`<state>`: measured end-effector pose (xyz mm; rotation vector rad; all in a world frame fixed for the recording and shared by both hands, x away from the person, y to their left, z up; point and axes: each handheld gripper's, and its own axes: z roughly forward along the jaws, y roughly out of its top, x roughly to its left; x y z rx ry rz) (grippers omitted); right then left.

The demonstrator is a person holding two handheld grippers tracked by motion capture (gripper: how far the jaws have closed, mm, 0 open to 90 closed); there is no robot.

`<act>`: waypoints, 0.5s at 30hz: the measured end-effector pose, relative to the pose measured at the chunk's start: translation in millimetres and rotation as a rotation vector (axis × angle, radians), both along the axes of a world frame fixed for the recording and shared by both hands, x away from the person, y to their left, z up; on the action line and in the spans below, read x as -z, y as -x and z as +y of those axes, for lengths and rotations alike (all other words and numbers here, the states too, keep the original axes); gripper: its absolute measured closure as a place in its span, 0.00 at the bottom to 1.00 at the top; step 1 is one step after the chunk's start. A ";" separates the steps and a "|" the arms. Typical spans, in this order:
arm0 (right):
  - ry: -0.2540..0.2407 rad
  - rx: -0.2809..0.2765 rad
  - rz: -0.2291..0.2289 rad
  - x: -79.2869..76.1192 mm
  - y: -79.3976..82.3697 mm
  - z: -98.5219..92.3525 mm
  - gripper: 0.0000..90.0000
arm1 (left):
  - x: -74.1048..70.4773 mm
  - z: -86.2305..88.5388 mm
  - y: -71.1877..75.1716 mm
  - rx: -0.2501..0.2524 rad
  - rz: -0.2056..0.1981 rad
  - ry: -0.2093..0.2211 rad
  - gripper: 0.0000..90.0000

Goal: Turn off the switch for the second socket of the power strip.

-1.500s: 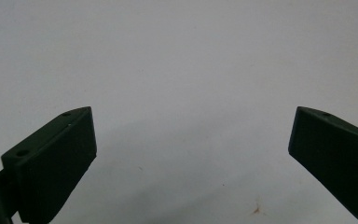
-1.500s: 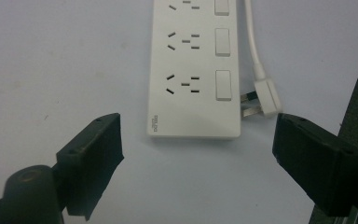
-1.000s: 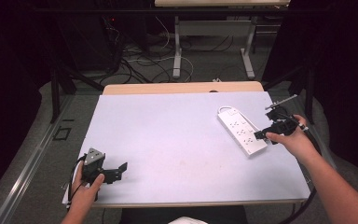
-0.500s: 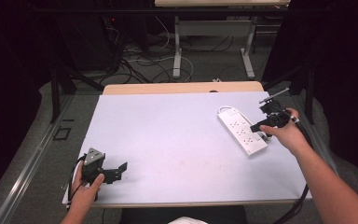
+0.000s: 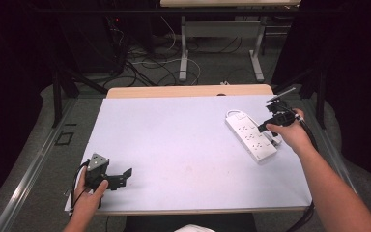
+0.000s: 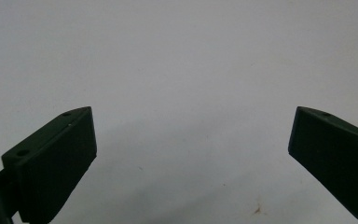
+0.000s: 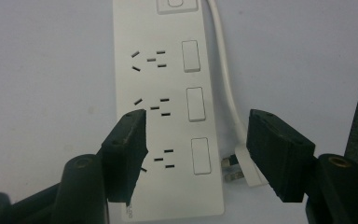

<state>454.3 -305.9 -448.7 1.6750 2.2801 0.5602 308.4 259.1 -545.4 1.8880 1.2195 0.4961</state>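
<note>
White power strip [image 5: 250, 135] lies flat on the tabletop [image 5: 183, 145], toward the right edge, set diagonally, its switch end pointing away from the person. Its own cord [image 7: 226, 84] runs down the strip's switch side and ends in a plug [image 7: 242, 168] lying just beside the strip's near end, prongs toward the strip. Judged handling: rigid plastic shell, light, smooth, so likely to slide or pivot on the tabletop if pushed at one end; not fragile, but the cord is limp and will drag behind. Best hold is probably across the narrow width, on the long side walls near the middle, tongs kept off the rocker switches; the plug is a small hard body, graspable across its sides. Right tongs [image 7: 196, 140] hover over the strip's near end, partly apart, nothing between the pads, one tip above the socket face and the other over the cord beside the strip; the jaws have just been closing. Left tongs [image 6: 191, 140] are wide and empty, low over bare tabletop well away from the strip, at the near left corner [image 5: 121, 175]. Against the earlier frame: the right hand has moved in from the strip's outer side to over it, strip unmoved, left hand in the same spot.
</note>
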 end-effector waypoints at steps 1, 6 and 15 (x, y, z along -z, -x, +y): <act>0.003 -0.004 0.001 0.9 -1.8 -0.7 0.42 | 0.0 0.0 0.0 0.000 0.000 0.000 0.01; -0.021 0.023 0.017 5.7 -10.0 -3.6 0.45 | -0.1 0.4 -0.1 0.005 0.004 0.002 0.01; -0.072 0.072 0.054 15.2 -21.1 -8.8 0.54 | 0.2 -0.3 -0.7 0.012 0.011 -0.005 0.01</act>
